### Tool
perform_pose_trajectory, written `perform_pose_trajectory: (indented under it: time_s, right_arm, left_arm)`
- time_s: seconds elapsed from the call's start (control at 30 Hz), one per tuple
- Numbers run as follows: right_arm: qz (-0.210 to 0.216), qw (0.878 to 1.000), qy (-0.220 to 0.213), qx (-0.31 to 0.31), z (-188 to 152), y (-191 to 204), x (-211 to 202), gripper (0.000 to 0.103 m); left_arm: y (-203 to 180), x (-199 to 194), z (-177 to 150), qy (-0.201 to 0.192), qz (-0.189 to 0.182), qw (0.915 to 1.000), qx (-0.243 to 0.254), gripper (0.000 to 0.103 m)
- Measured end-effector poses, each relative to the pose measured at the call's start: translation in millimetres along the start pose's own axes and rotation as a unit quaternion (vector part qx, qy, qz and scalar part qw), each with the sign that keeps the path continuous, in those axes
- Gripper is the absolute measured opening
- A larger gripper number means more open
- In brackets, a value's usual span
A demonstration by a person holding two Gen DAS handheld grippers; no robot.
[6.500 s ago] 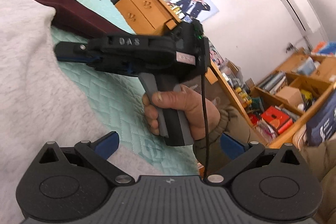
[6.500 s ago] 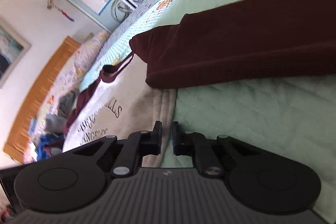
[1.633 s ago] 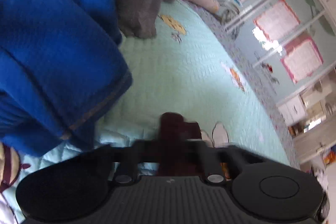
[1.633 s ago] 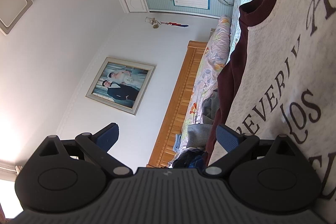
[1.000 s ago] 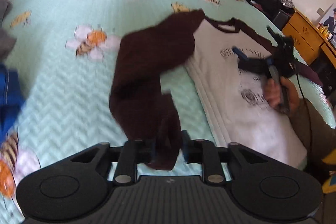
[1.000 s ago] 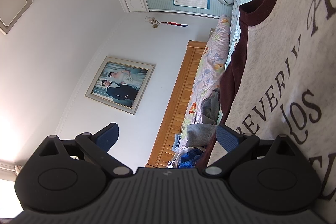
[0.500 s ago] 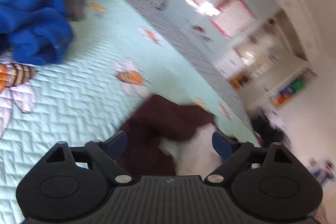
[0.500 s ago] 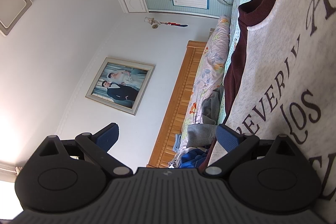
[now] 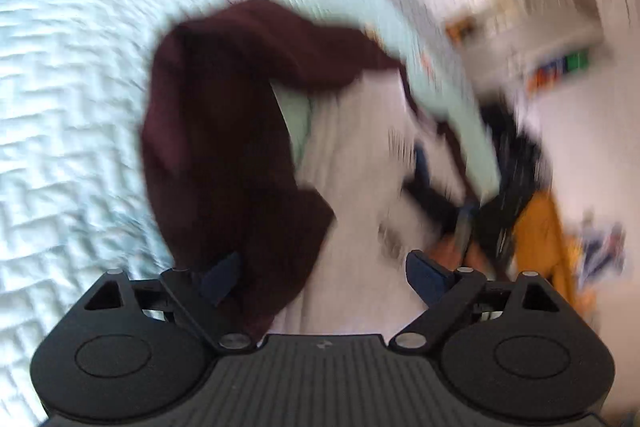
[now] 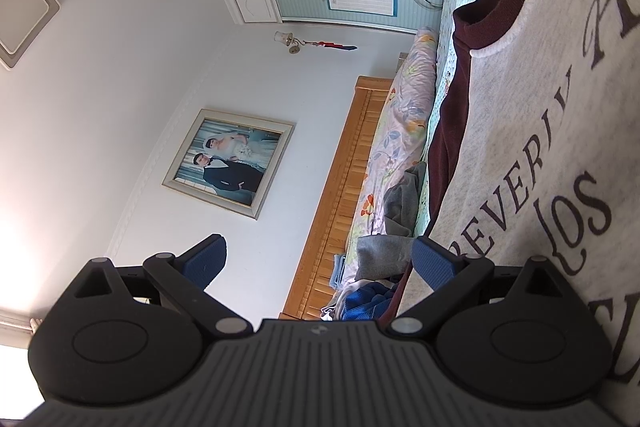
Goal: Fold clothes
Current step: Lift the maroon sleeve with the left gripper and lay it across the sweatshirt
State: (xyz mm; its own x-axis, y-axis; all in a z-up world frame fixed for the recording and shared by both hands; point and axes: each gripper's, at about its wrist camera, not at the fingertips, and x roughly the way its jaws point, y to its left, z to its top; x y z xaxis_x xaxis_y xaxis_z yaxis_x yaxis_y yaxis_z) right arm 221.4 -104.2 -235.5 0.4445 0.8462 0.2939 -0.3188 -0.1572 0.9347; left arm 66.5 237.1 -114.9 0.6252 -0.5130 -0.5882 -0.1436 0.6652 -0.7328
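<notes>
A white sweatshirt [image 9: 352, 163] with maroon sleeves lies flat on the mint quilted bedspread [image 9: 60, 107]. Its maroon sleeve [image 9: 224, 131] is bent back in a loop, and the cuff end rests on the white body. My left gripper [image 9: 324, 279] hangs open just above that cuff; the cloth lies by its left finger and the pads do not press it. This view is motion-blurred. My right gripper [image 10: 320, 259] is open and empty, low against the sweatshirt's printed front [image 10: 560, 107]. In the left wrist view it shows as a dark blur [image 9: 440, 203] in a hand.
Grey clothes [image 10: 384, 251] and a blue garment [image 10: 368, 301] are heaped near the wooden headboard [image 10: 344, 187], beside a floral pillow [image 10: 400, 131]. A framed photo [image 10: 232, 163] hangs on the wall. Cabinets and shelves stand blurred past the bed's far side.
My left gripper has opened and let go of the maroon sleeve, which now lies doubled onto the white body. That gripper has rolled and dropped lower. The right gripper has stayed still.
</notes>
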Motion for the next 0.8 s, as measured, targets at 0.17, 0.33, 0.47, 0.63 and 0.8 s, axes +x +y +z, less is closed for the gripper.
perform_pose_trajectory:
  time_s: [0.17, 0.33, 0.47, 0.63, 0.8]
  right_arm:
    - [0.0, 1.0, 0.0, 0.001, 0, 0, 2, 0.099]
    - [0.0, 1.0, -0.001, 0.001, -2, 1, 6, 0.099]
    - [-0.001, 1.0, 0.0, 0.0, -1, 0, 7, 0.099]
    - [-0.001, 1.0, 0.001, -0.001, -1, 0, 7, 0.099]
    - [0.0, 1.0, 0.001, -0.002, -1, -1, 7, 0.099]
  left_arm:
    - [20, -30, 14, -0.123, 0.059, 0.9897, -0.045, 0.095]
    - [21, 11, 50, -0.089, 0.133, 0.9859, 0.049, 0.095]
    - [14, 48, 63, -0.06, 0.185, 0.9703, 0.144, 0.09]
    - [12, 70, 82, -0.046, 0.211, 0.9546, 0.205, 0.009]
    - [-12, 85, 98, -0.047, 0.292, 0.9107, 0.288, 0.007]
